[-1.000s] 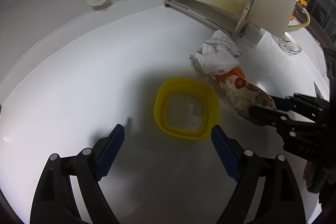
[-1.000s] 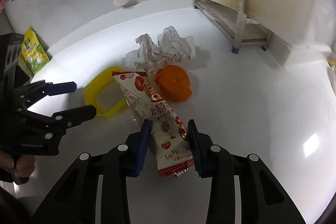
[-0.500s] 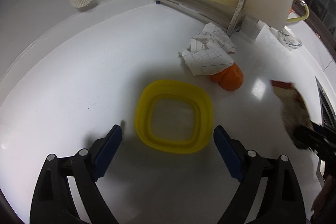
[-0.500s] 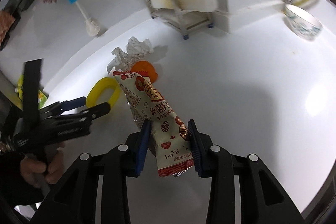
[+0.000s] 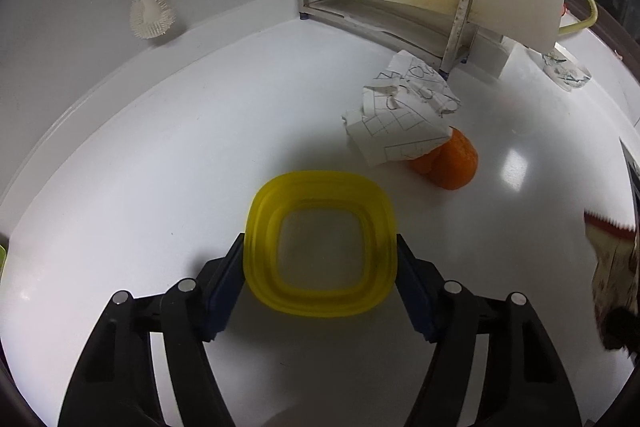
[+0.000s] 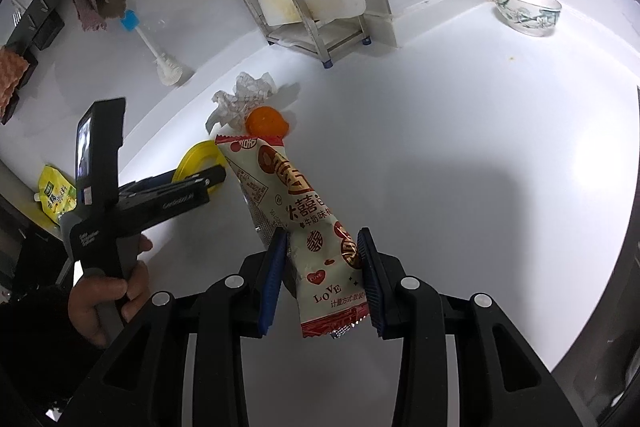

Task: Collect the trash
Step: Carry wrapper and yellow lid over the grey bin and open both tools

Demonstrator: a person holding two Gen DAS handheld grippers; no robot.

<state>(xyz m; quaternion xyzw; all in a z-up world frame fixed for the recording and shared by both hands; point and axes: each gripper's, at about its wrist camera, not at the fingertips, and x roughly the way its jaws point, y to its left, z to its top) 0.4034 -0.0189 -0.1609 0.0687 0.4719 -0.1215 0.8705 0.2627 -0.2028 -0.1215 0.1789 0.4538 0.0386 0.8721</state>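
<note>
A yellow plastic lid (image 5: 320, 187) sits between the blue pads of my left gripper (image 5: 319, 239). Its jaws are closing, and both pads touch the lid's side edges. The right wrist view shows the lid (image 6: 196, 155) with the left gripper (image 6: 208, 183) over it, held by a hand (image 6: 108, 291). My right gripper (image 6: 322, 233) is shut on a red-and-cream snack wrapper (image 6: 288, 187), carried above the white counter; the wrapper (image 5: 612, 259) shows blurred at the right edge of the left wrist view. A crumpled paper (image 5: 404, 111) and an orange peel (image 5: 452, 159) lie beyond the lid.
A white cutting board in a metal rack (image 5: 464, 7) stands at the back wall. A bottle brush (image 5: 150, 15) leans against the wall on the left. A patterned bowl (image 6: 524, 9) sits at the far right, and a green-yellow pouch (image 6: 56, 193) lies at the counter's left edge.
The left jaws have closed in onto the yellow lid's edges. The right gripper has carried the wrapper up and away to the right, uncovering the orange peel.
</note>
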